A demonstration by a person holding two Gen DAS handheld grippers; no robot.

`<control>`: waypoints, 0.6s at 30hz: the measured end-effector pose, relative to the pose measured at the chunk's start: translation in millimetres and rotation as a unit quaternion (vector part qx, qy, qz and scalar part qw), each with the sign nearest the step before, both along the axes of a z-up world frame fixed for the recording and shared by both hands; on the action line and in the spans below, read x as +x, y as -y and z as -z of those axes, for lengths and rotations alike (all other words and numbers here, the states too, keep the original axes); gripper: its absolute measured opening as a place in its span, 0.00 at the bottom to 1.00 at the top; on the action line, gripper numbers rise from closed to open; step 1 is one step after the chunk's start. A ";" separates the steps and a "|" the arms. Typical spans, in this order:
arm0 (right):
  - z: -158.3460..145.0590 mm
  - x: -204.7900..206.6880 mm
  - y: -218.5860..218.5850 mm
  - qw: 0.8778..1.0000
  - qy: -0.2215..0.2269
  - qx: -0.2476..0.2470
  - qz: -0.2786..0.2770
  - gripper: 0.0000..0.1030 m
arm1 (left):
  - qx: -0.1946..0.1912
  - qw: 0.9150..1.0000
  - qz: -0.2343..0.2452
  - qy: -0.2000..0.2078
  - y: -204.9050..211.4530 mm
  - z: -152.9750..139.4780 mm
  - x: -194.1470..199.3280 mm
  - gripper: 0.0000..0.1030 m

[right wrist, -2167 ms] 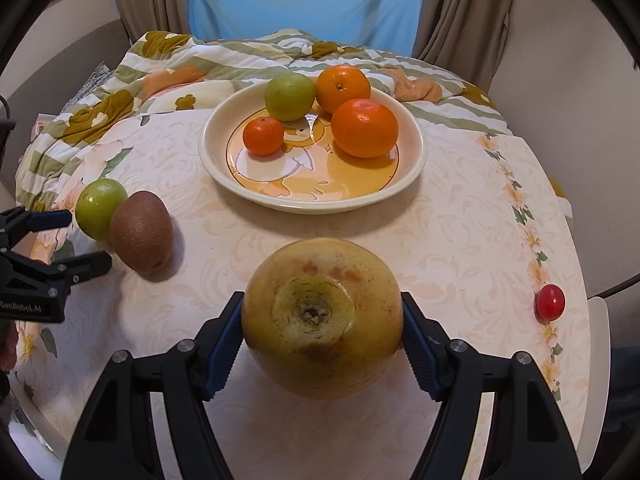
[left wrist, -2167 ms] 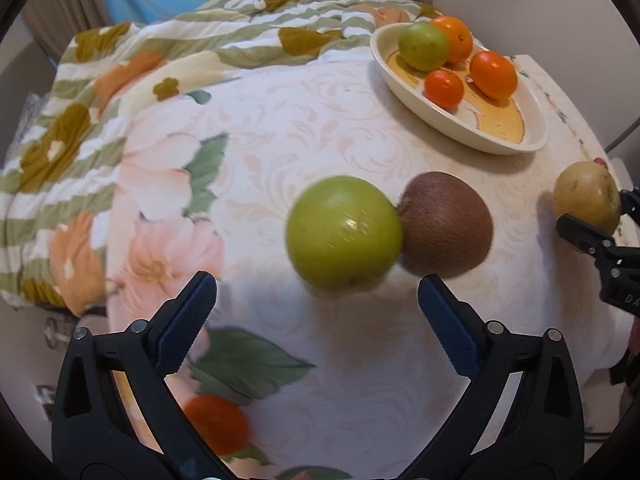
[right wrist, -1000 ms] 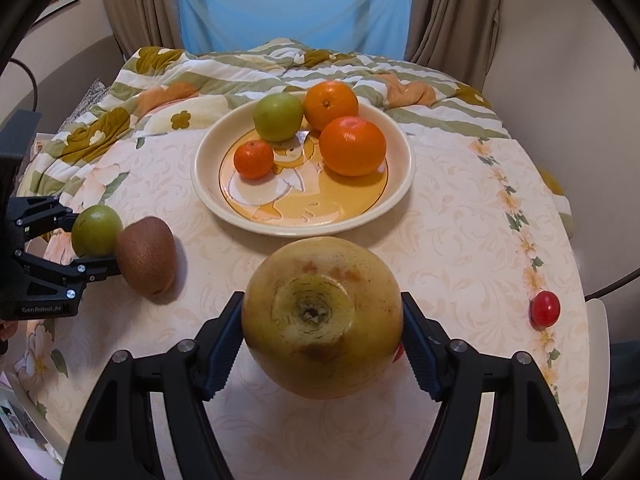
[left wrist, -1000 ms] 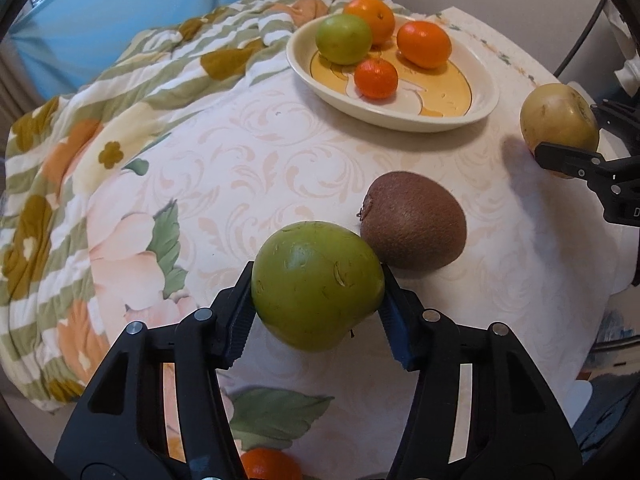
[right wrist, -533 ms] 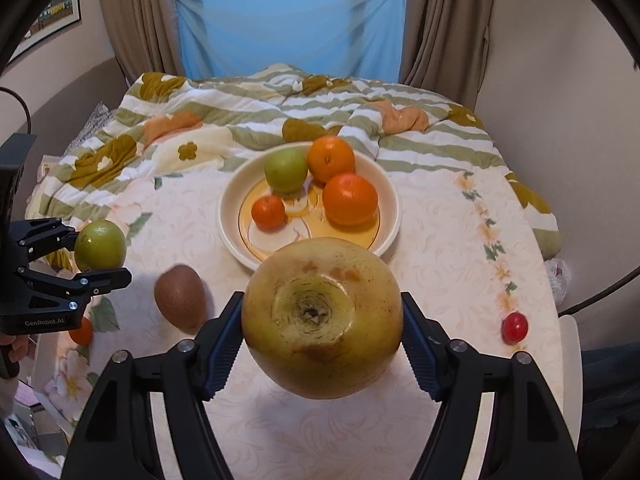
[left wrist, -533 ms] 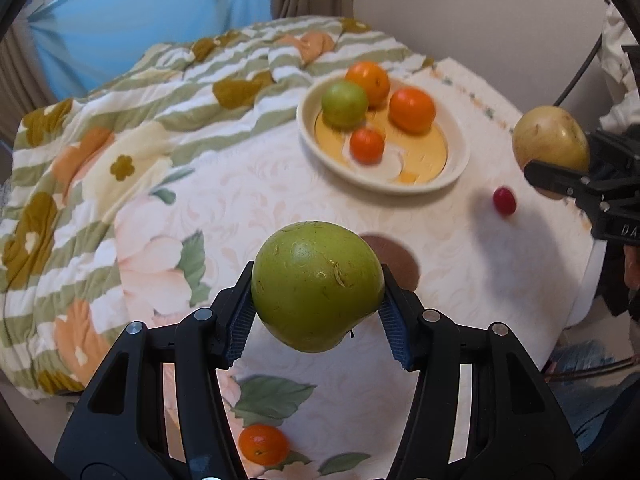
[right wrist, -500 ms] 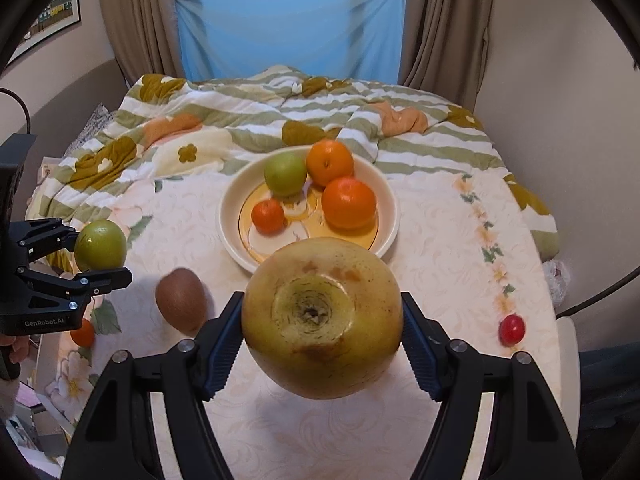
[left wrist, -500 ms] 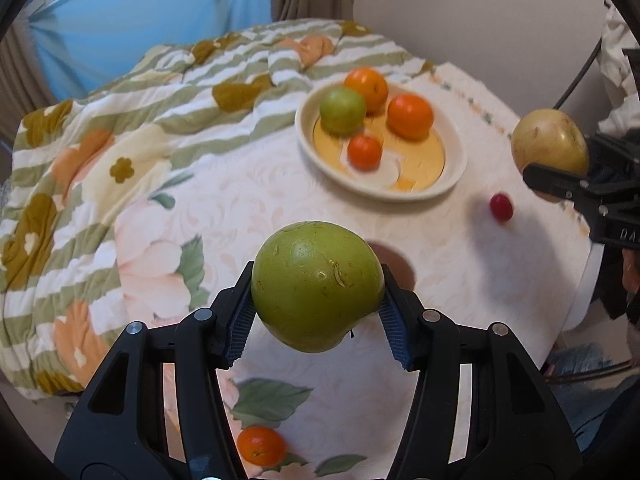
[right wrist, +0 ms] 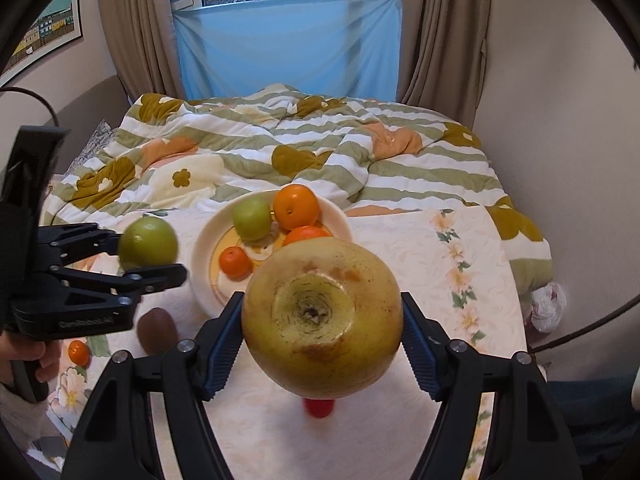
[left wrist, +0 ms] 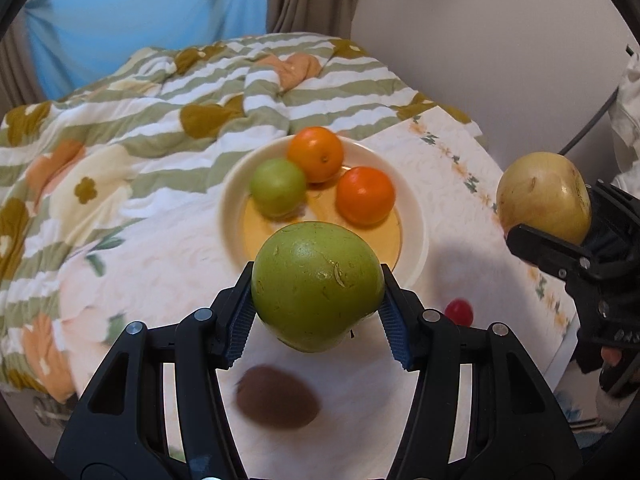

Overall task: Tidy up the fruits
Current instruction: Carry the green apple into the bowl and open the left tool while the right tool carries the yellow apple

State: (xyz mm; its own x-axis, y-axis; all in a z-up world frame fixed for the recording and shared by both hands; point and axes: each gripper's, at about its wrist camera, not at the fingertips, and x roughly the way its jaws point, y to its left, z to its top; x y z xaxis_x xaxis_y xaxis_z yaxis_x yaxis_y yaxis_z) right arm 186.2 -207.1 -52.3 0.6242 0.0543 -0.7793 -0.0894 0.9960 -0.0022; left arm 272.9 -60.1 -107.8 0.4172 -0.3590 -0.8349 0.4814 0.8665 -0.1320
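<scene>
My left gripper [left wrist: 316, 312] is shut on a green apple [left wrist: 316, 286] and holds it in the air just short of the cream plate [left wrist: 232, 200]. My right gripper [right wrist: 322, 340] is shut on a round yellow-brown fruit [right wrist: 322, 316], also lifted above the table. The plate [right wrist: 200, 256] carries a green apple [left wrist: 278, 188], two oranges [left wrist: 316, 154] and a small tangerine [right wrist: 236, 262]. A brown kiwi [left wrist: 278, 396] lies on the tablecloth below my left gripper. A red cherry tomato [right wrist: 318, 406] sits under the yellow-brown fruit.
A small tangerine [right wrist: 78, 352] lies near the table's left edge by the person's hand [right wrist: 28, 356]. A striped floral quilt [right wrist: 320, 152] is bunched behind the plate. A wall [right wrist: 560, 120] and a cable stand close on the right.
Both grippers have risen with their fruit and the table now looks farther away. The left one has carried the green apple up off the table, away from the kiwi, toward the plate.
</scene>
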 end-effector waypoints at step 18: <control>27.2 44.5 49.7 0.999 -0.032 0.016 -0.029 0.67 | 0.067 0.997 -0.005 -0.041 71.3 56.2 25.2 0.62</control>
State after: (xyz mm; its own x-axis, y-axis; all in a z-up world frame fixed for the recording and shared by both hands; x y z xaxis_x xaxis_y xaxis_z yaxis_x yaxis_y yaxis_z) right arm 230.7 -256.8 -79.5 0.5677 0.1142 -0.8152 -0.1468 0.9885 0.0363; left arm 298.1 -131.3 -163.9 0.3485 -0.2391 -0.9063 0.4654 0.8834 -0.0541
